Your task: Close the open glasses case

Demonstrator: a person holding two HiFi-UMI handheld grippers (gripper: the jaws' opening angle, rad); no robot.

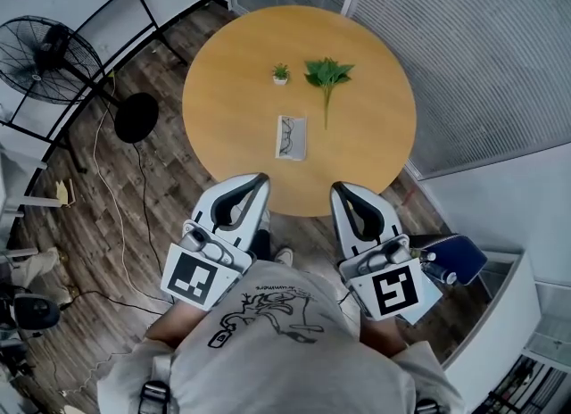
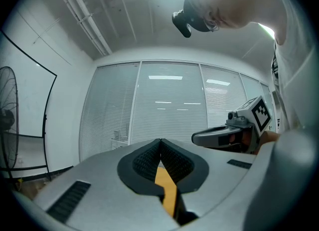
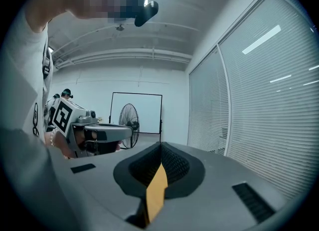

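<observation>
Glasses case (image 1: 298,141), open w/ specs (image 1: 285,136) showing, flat on round table (image 1: 232,91), ahead of & well apart from both jaw tips; L gripper (image 1: 258,178) & R gripper (image 1: 339,188) each clenched, nothing btwn jaws.

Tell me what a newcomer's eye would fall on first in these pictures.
The round wooden table fills the middle of the head view, with the open glasses case lying near its centre, glasses inside. Beyond the case lie a leafy green sprig and a tiny potted plant. At the table's near edge the left gripper and right gripper hang side by side, both shut and empty.
</observation>
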